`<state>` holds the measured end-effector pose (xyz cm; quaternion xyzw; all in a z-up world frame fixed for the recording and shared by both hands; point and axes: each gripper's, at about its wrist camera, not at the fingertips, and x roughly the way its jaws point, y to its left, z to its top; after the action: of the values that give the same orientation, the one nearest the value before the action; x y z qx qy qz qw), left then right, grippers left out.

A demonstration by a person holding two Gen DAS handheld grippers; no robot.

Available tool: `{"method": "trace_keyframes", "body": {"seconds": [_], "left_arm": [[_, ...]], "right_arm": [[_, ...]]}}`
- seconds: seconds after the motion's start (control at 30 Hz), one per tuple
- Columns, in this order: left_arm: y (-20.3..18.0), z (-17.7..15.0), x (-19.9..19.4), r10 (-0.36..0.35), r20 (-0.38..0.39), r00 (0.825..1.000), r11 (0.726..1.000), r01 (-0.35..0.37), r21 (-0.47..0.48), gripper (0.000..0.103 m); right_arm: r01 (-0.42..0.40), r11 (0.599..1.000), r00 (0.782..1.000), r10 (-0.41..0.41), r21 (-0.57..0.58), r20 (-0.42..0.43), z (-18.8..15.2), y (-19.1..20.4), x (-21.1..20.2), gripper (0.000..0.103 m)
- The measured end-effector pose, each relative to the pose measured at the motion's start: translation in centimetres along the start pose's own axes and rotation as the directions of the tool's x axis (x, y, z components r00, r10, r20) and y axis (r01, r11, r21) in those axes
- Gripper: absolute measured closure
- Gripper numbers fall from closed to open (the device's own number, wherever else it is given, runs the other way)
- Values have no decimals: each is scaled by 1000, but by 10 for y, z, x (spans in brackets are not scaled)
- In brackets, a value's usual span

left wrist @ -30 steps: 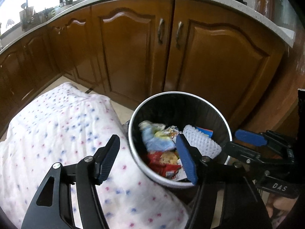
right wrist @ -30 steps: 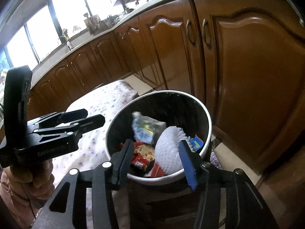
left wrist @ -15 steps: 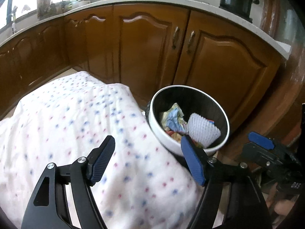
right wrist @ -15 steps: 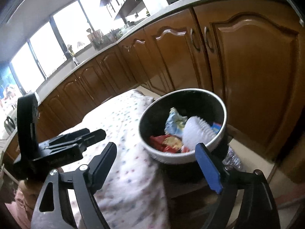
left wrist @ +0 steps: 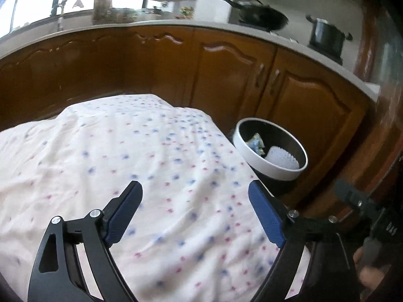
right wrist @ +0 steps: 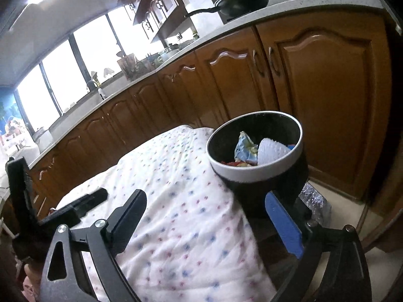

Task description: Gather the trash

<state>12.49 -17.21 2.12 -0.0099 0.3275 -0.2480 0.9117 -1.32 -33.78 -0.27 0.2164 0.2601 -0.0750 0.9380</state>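
Left gripper point(left wrist: 194, 211): jaws opening, already spread wide, blue pads facing inward, nothing between them but the cloth below. Right gripper point(right wrist: 209, 221): jaws likewise opening, spread wide, empty.

Beneath both: a white tablecloth point(left wrist: 141, 171) with small blue and pink dots, wrinkled, draped over the table edges.

Just beyond the far right corner of the cloth: a round trash bin point(right wrist: 274, 176), black body, white rim, black inside. Inside, visible over the rim: a crumpled blue-and-yellow wrapper point(right wrist: 244, 148), a white foam fruit net point(right wrist: 270, 152) with a knobbly mesh surface, red packaging point(right wrist: 233, 163) lower down. A silvery crinkled item point(right wrist: 313, 197) on the floor at the bin's base; kind not discernible.

Behind: brown wooden cabinet doors point(left wrist: 234, 80) under a pale countertop point(right wrist: 302, 2); on it a black wok point(left wrist: 262, 20) and a dark pot point(left wrist: 326, 35).

Compared with one second earlier: both grippers then directly over the bin mouth with narrower jaws; now drawn back over the cloth, bin smaller and off to the right in the left wrist view.
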Motion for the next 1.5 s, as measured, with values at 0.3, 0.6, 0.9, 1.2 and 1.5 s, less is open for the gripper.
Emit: {"method": "trace_keyframes", "body": {"seconds": [0.3,0.6,0.9,1.2,1.5], "left_arm": [[8,-15,-55,96,208,973,994,-105,30,15],[15,-42,-69,203,315,927,970,-234,63,0],[22,-53,-61,244,283,928,958,-275,75,0],[28,-59,-63,267,277,923,953,-295,64,0],[29,-62,-64,264,281,923,954,-292,61,0]], "right_arm": [[25,996,986,-11,-87,166,-4,45,-41,0],[142,977,940,-84,-156,330,-36,60,-40,0],[134,971,954,-73,-197,289,-55,70,-26,0],[130,972,953,-68,-196,296,-61,72,-25,0],[124,970,956,-61,-207,286,-62,72,-23,0]]}}
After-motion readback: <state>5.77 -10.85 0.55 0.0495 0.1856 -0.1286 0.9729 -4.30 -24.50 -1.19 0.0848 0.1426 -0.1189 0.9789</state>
